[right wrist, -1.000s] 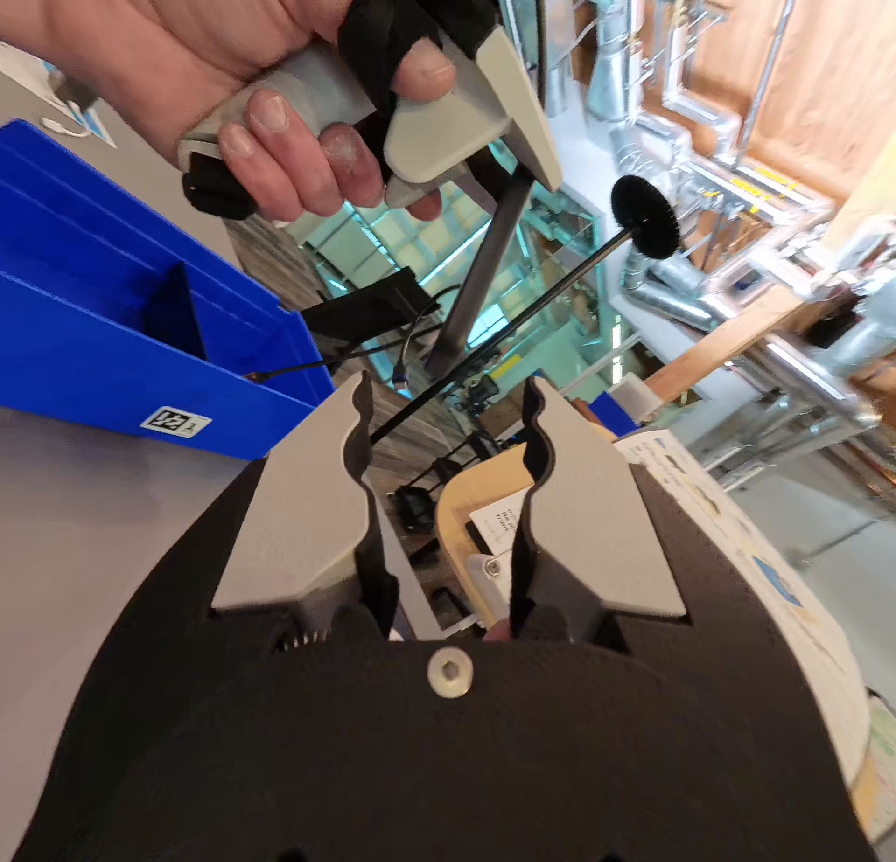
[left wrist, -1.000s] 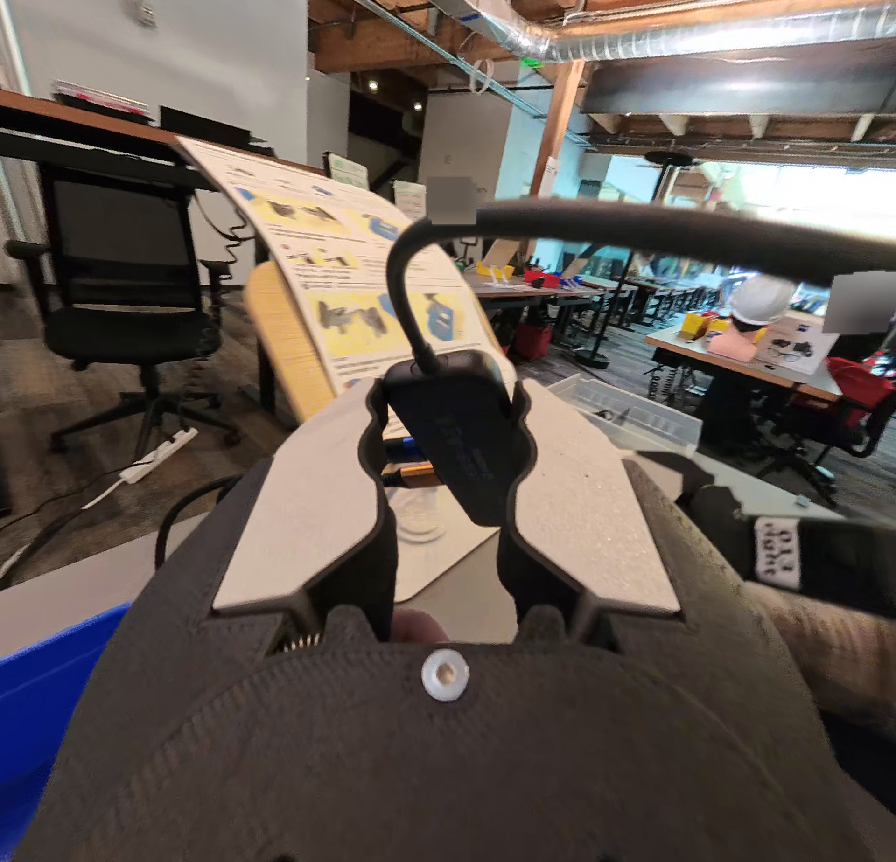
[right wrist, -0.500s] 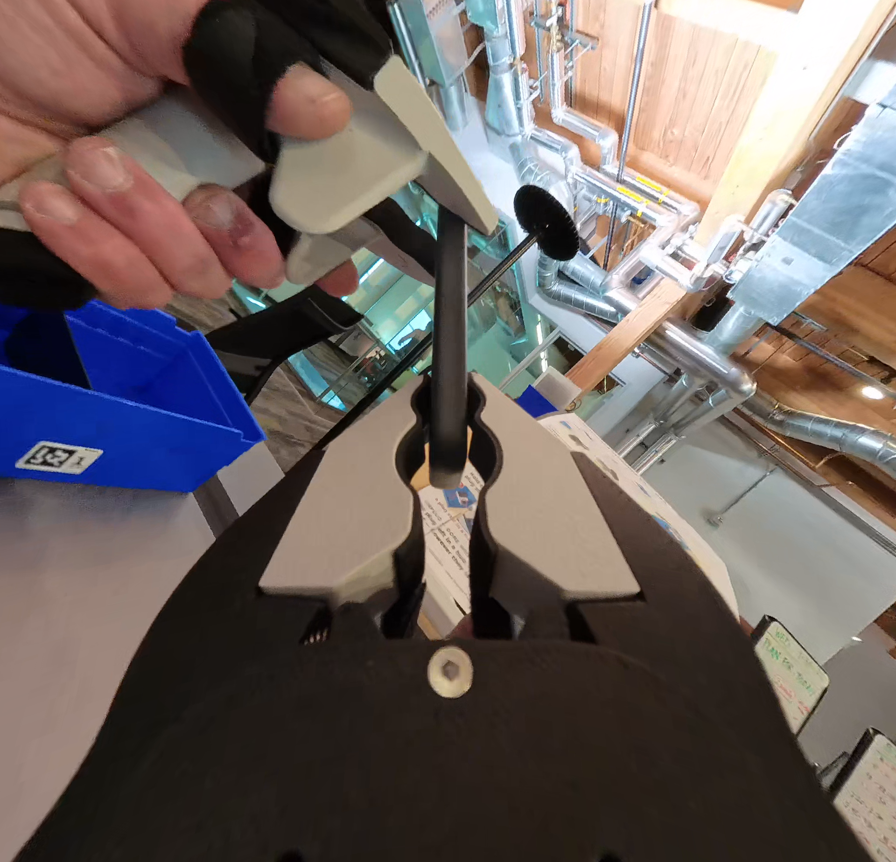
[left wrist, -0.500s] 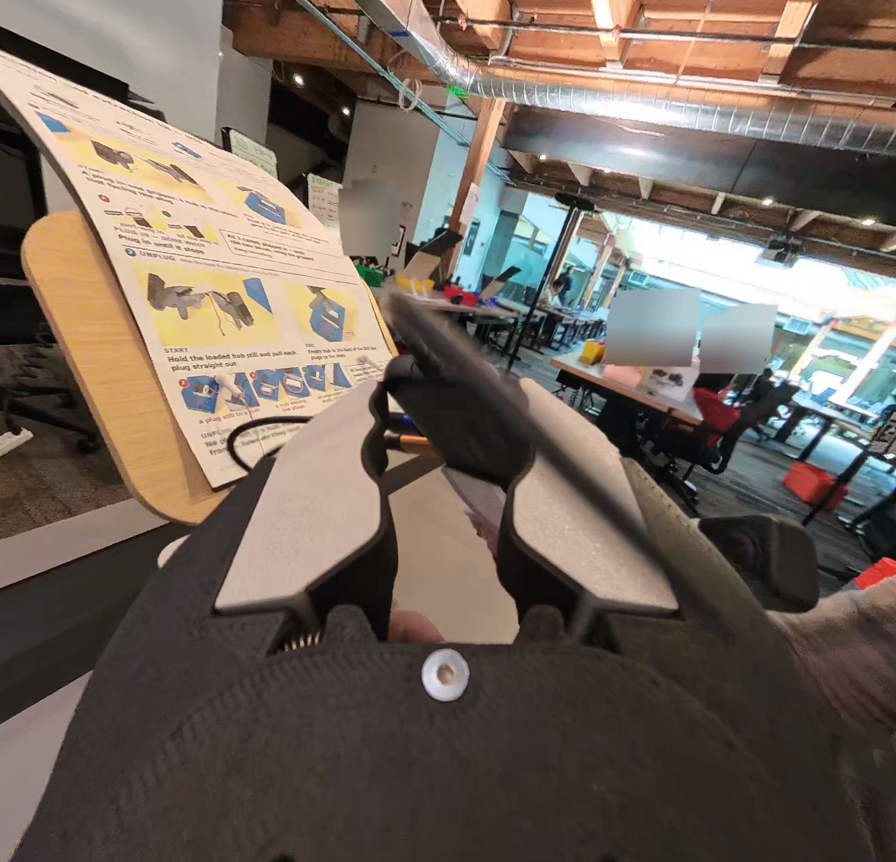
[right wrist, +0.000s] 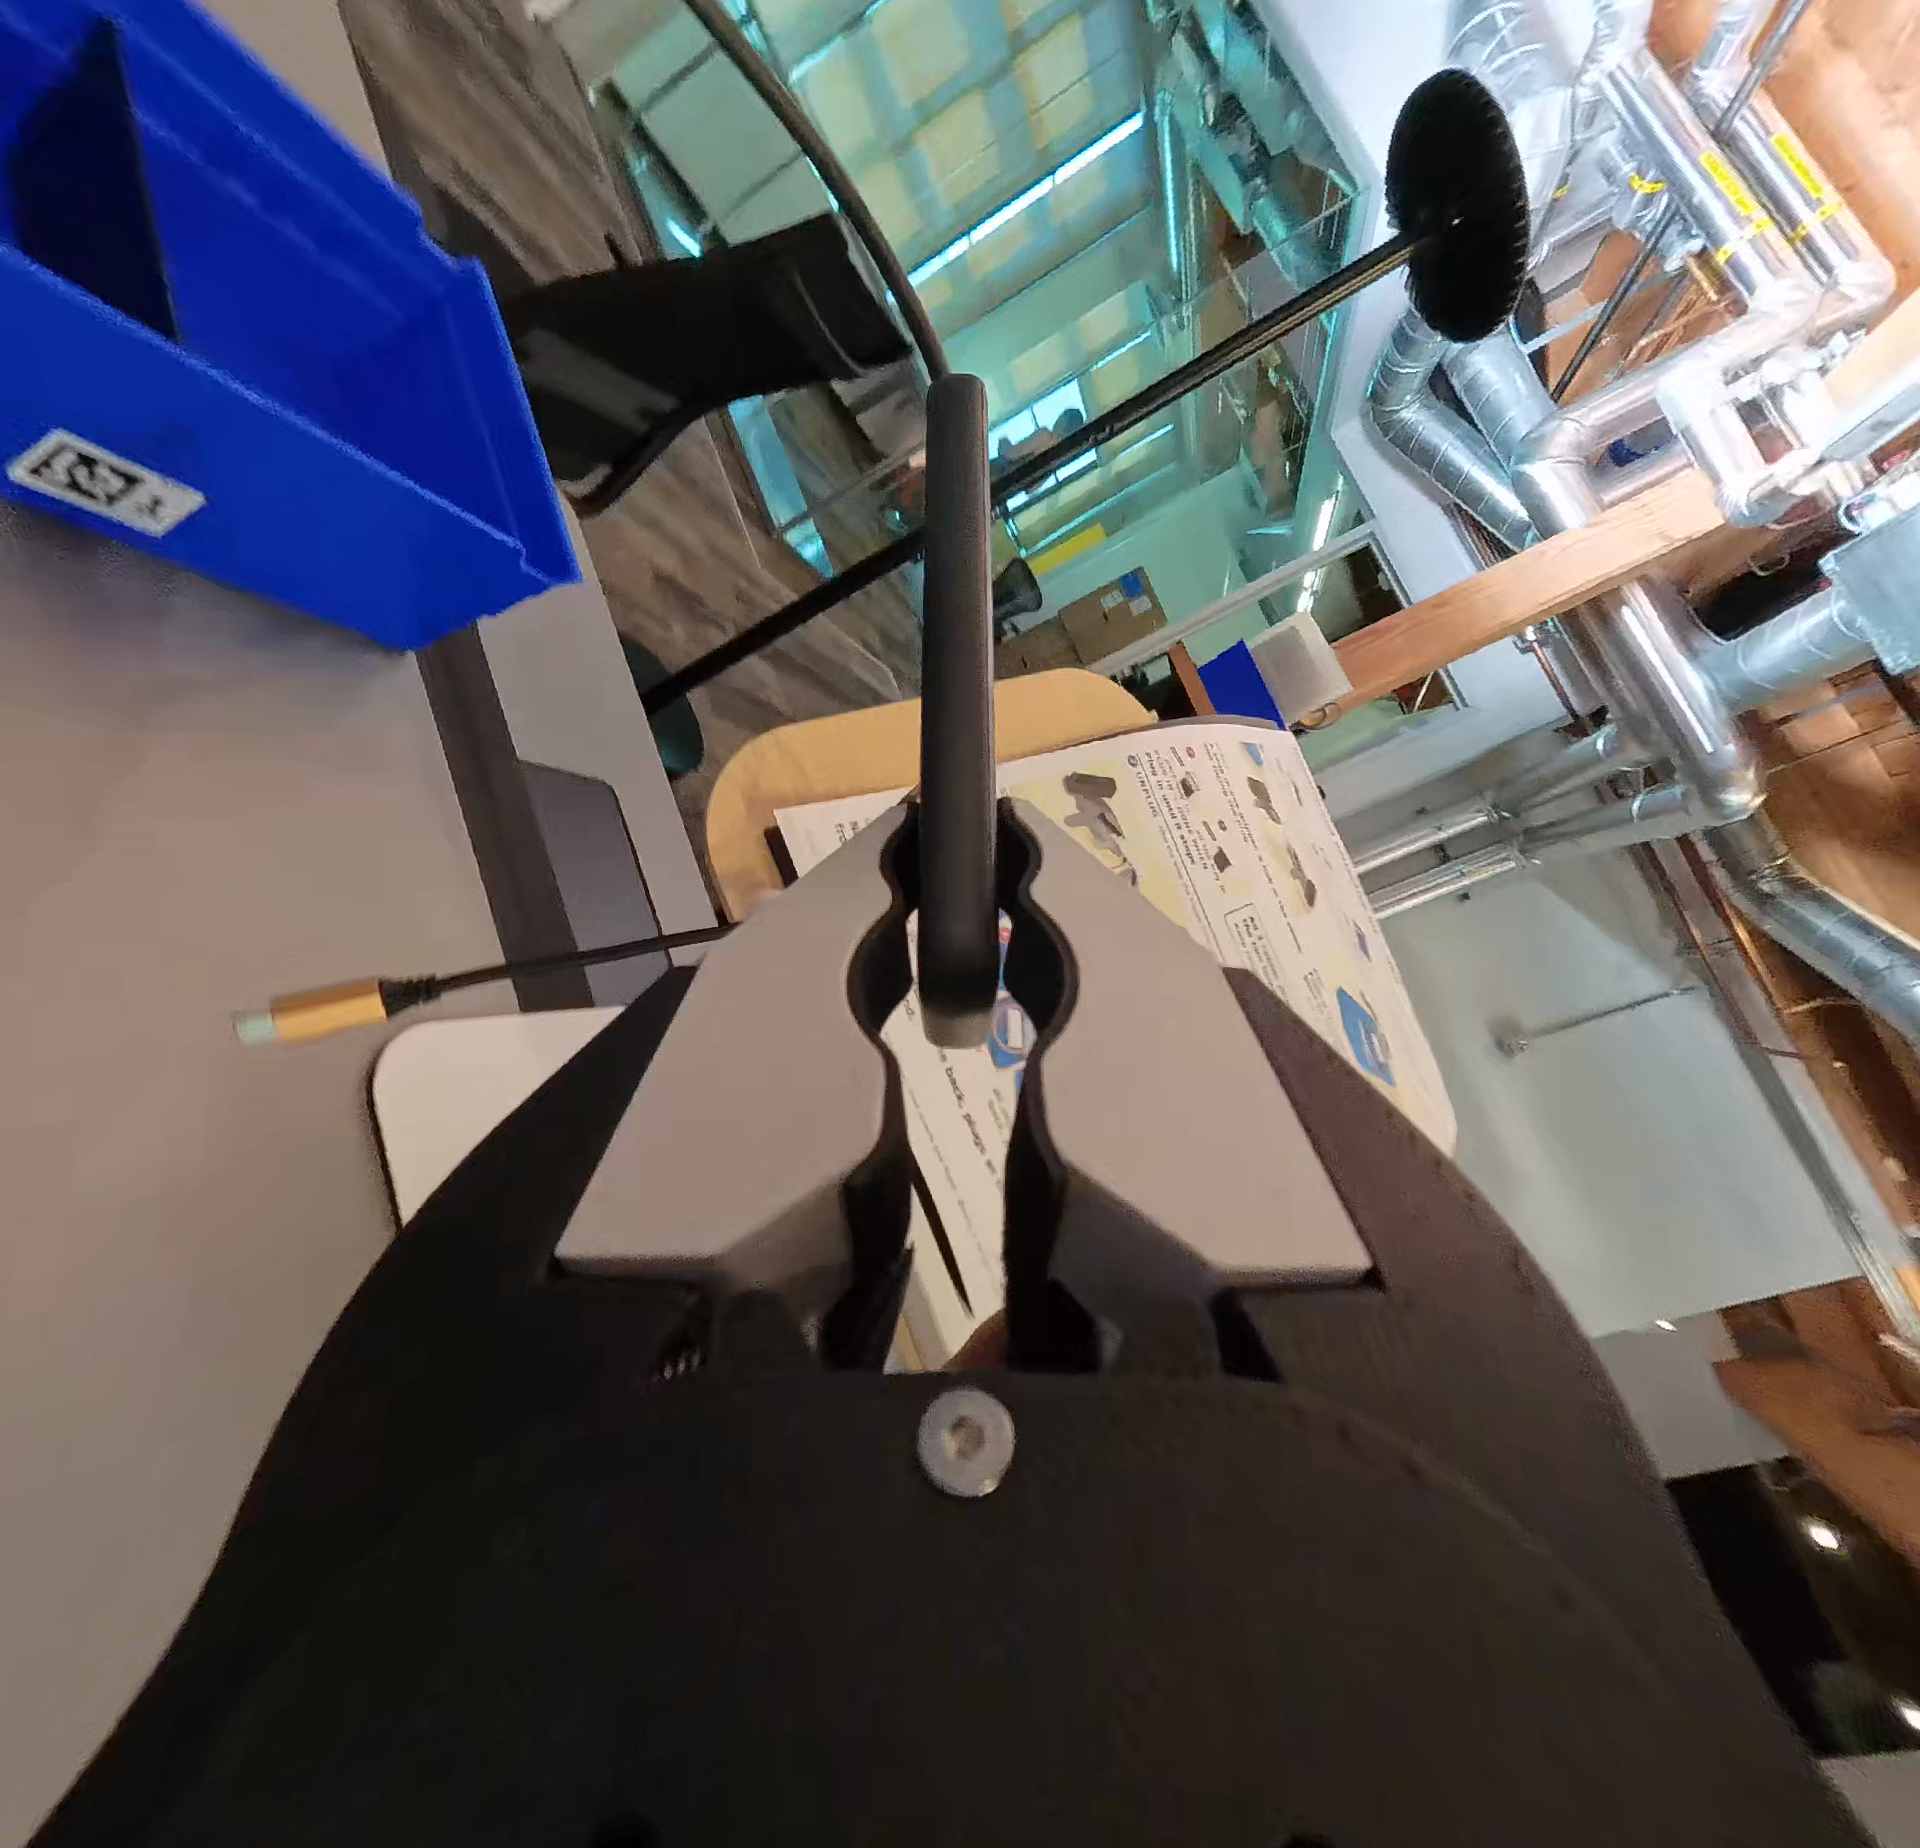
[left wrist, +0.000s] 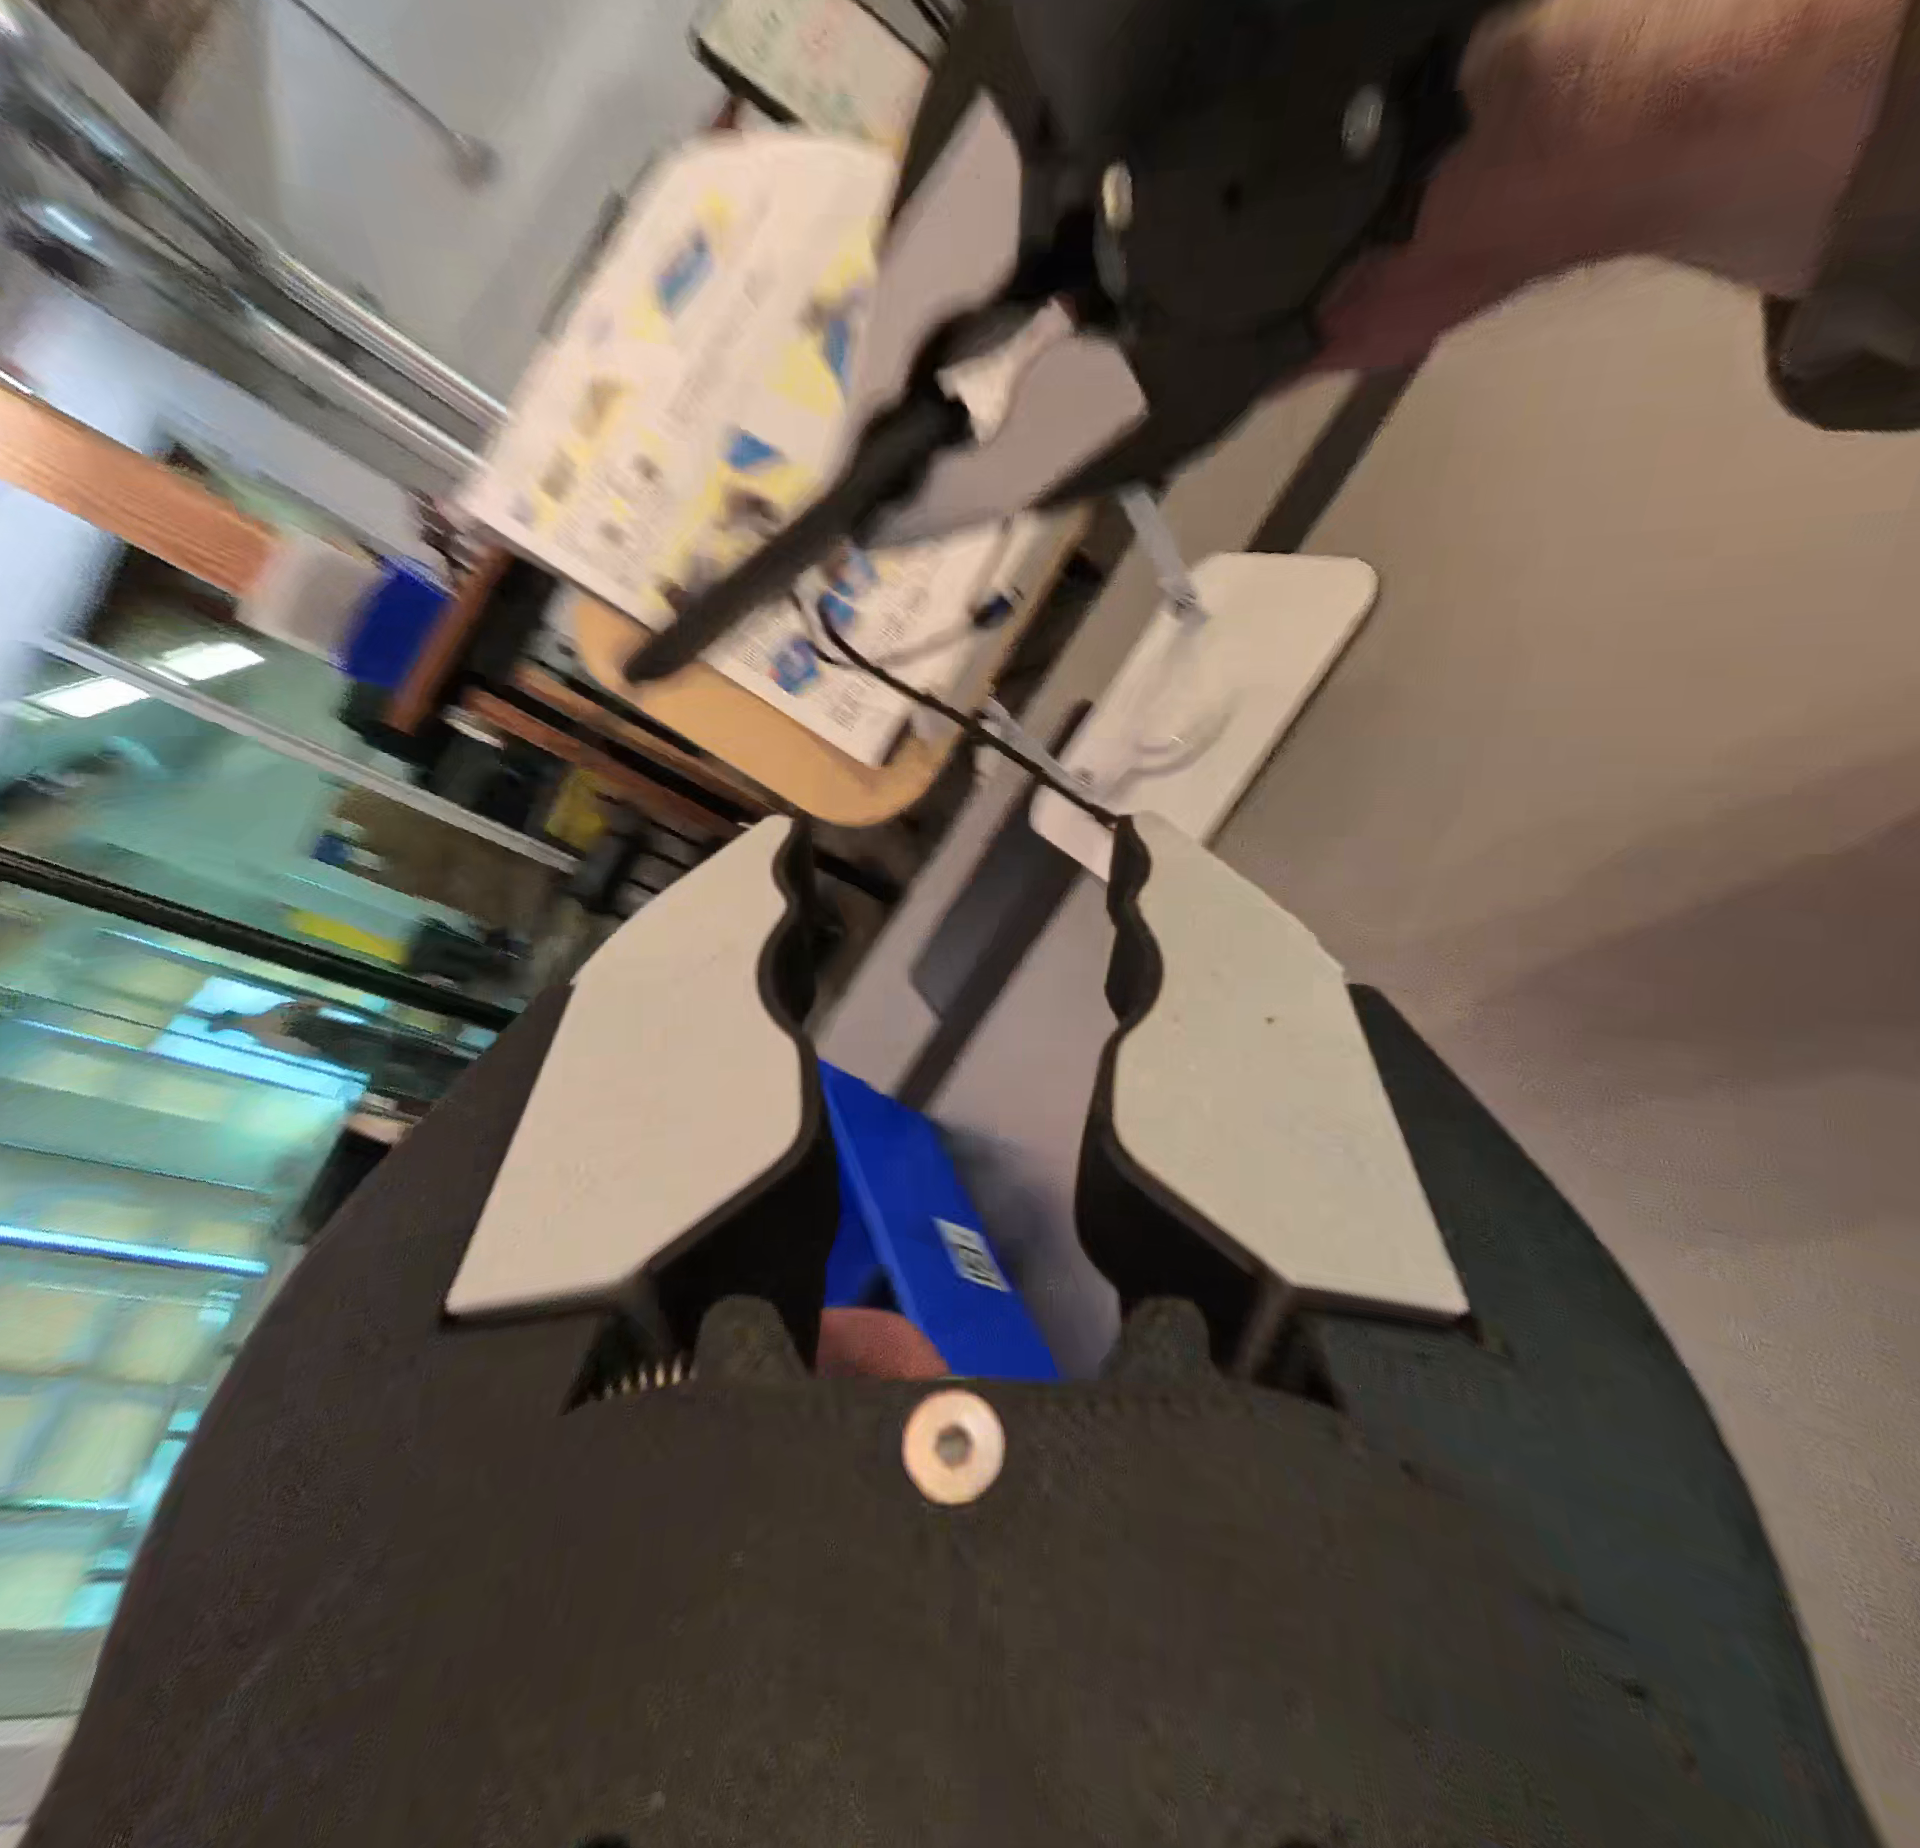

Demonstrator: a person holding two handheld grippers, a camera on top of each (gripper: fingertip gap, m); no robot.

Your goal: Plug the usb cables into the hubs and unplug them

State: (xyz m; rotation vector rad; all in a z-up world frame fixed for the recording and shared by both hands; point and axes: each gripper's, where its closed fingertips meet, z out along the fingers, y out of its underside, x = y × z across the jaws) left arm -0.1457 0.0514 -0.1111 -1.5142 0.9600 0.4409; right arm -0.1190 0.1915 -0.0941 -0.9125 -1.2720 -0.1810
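The left gripper (left wrist: 956, 842) has let go: half a second ago its fingers (left wrist: 665, 1060) pinched the black hub, and now they stand wide apart with nothing between them, only a corner of the blue bin (left wrist: 925, 1237) and the grey desk (left wrist: 1610, 759) showing through the gap. Its view has also swung from the room and ceiling down toward the desk, and it is blurred.

The hub (right wrist: 954, 718) now sits in the right gripper (right wrist: 958, 827) alone. The grey fingers (right wrist: 769, 1050) are closed on its lower end, which rests in the notch between them, while the body stands up past the tips and its thin cable (right wrist: 810, 136) arcs away toward the top of the right wrist view. Earlier the left gripper and the hand on it filled the top left of that view — both are gone from it.

In the left wrist view the right gripper (left wrist: 935, 427) shows at the top, held by a hand (left wrist: 1621, 136), with the hub (left wrist: 779, 562) jutting down-left from its fingers.

A gold-tipped USB plug (right wrist: 322, 1014) on a thin black cord lies on the desk just beside a white pad (right wrist: 468, 1102). Behind stands the instruction sheet (right wrist: 1247, 863) on its wooden board (right wrist: 831, 749), and the blue bin (right wrist: 312, 364) sits at the desk's edge.
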